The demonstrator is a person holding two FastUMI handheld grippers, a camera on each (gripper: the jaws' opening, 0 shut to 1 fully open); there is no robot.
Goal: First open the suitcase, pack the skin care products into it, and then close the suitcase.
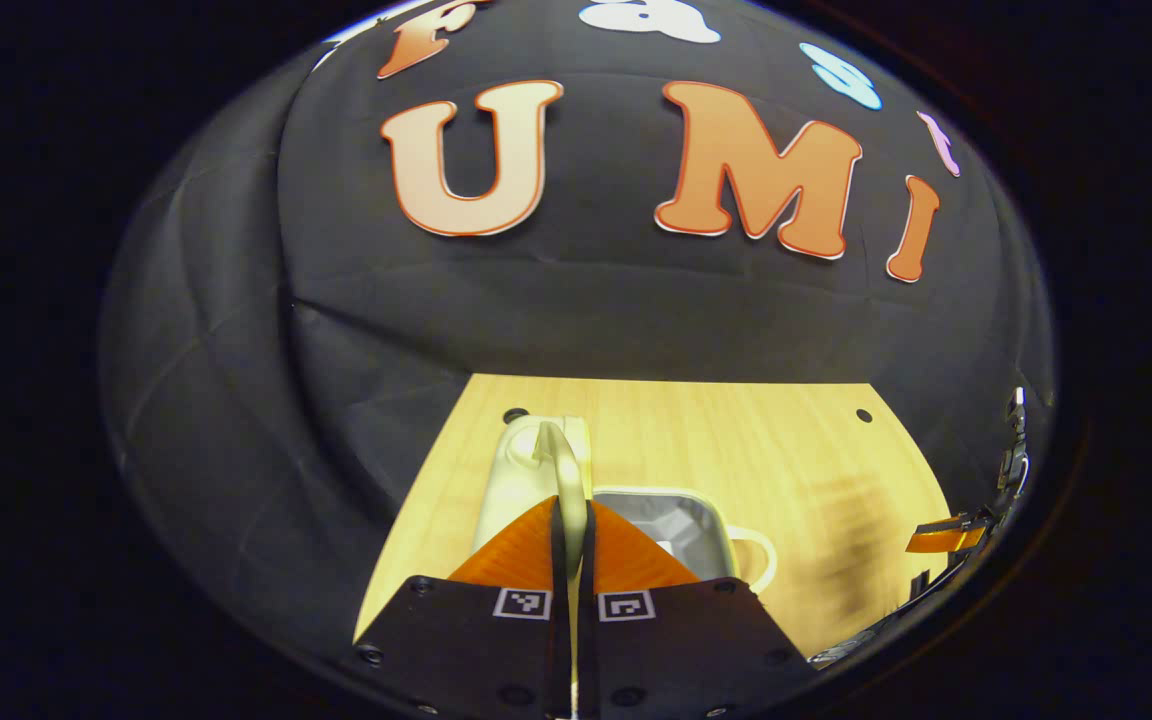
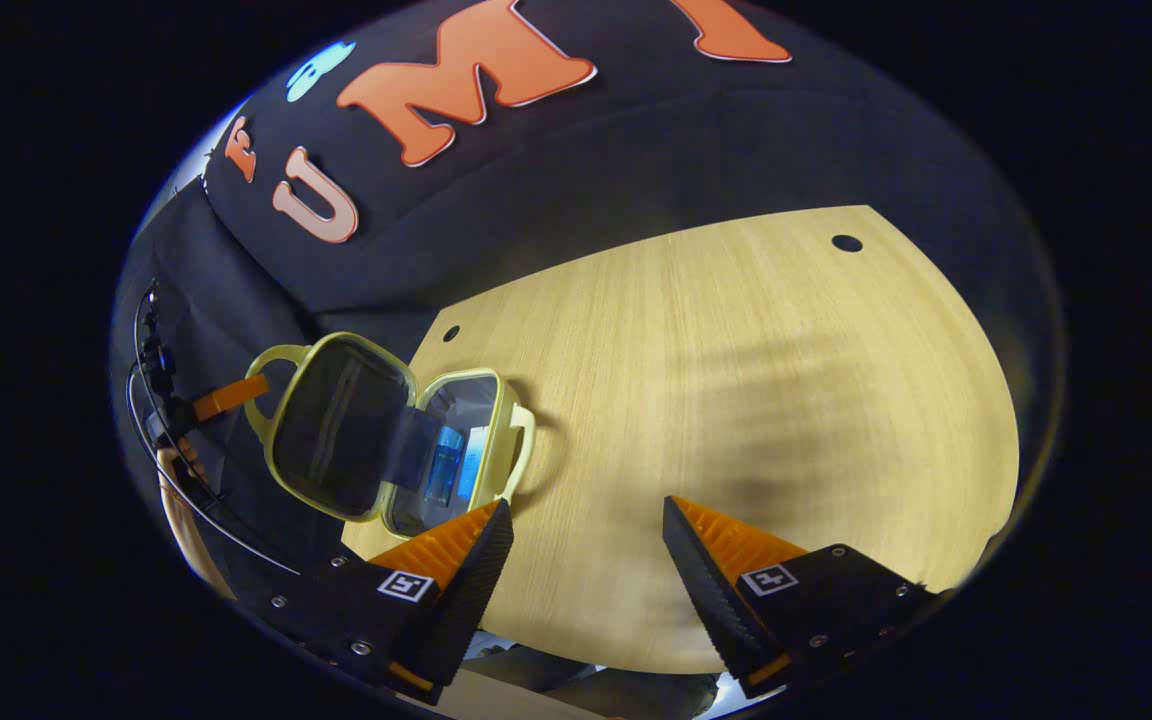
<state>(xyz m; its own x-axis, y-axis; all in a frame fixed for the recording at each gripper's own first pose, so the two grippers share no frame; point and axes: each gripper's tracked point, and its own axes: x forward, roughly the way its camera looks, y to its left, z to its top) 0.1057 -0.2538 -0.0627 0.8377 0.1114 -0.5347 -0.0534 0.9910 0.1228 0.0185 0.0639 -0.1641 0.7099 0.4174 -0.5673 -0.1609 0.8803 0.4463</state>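
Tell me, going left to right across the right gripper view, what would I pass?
The other hand-held gripper at the far left, clamped on the case's lid handle → raised lid of the suitcase → its open base holding a blue bottle → bare wooden table → small hole near the table's far right.

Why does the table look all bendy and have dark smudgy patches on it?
In the right gripper view the fisheye lens curves the wooden table and a soft shadow falls across its middle. In the left gripper view a blurry shadow darkens the table's right side, while the open suitcase sits sharp behind the left gripper.
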